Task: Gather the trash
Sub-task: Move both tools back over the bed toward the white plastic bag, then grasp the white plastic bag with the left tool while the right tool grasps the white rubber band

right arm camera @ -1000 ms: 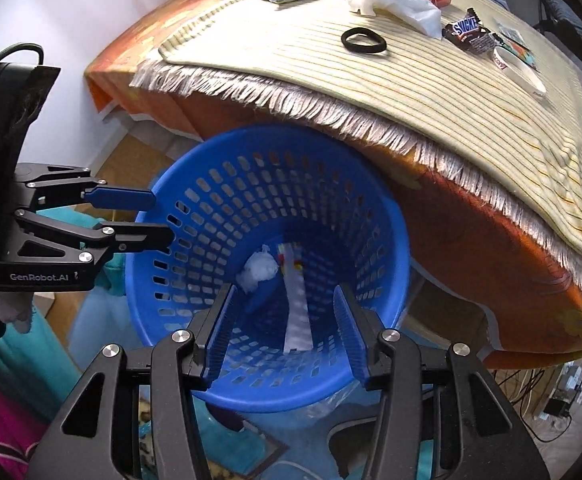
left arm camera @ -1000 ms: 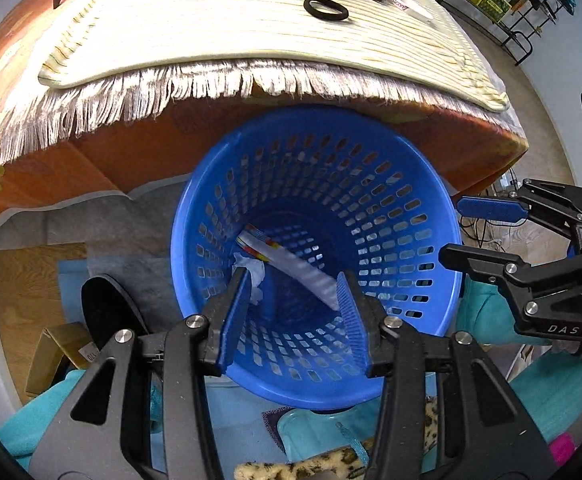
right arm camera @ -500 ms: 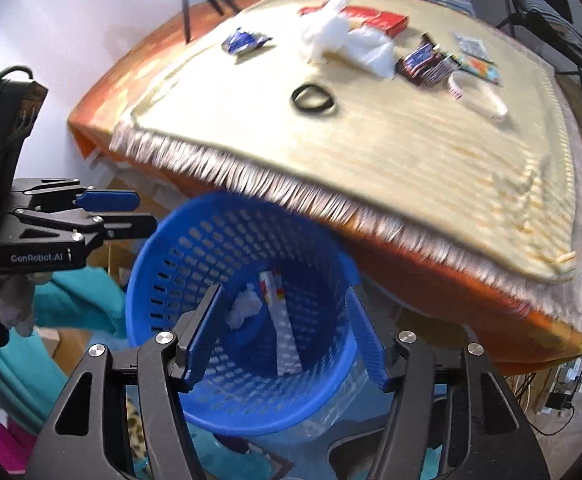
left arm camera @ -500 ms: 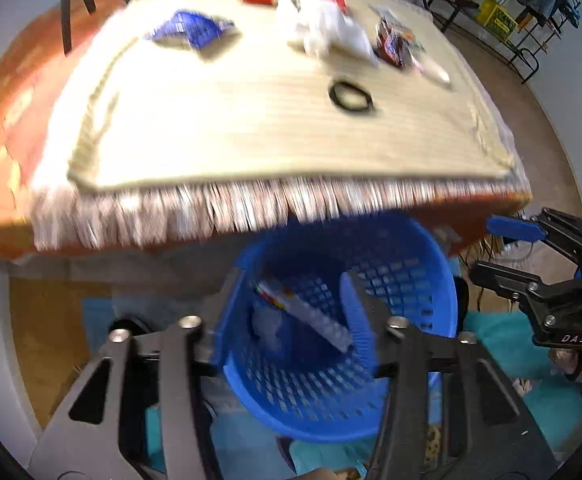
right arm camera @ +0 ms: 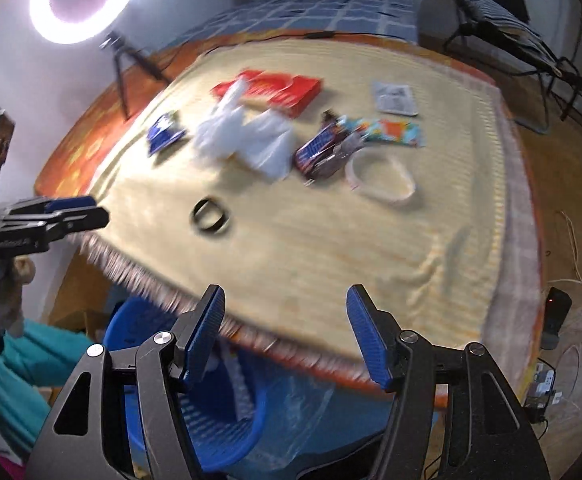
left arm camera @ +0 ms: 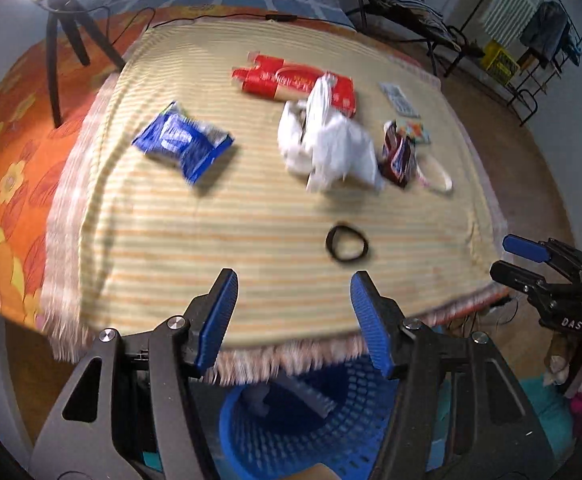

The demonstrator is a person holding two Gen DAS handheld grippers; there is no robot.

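Several wrappers (left arm camera: 183, 146) lie flat, long axes crosswise on table (left arm camera: 219, 240).

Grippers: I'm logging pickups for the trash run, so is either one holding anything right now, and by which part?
Nothing is held. The left gripper and right gripper both stand open with empty jaws, above the striped cloth's fringed edge.
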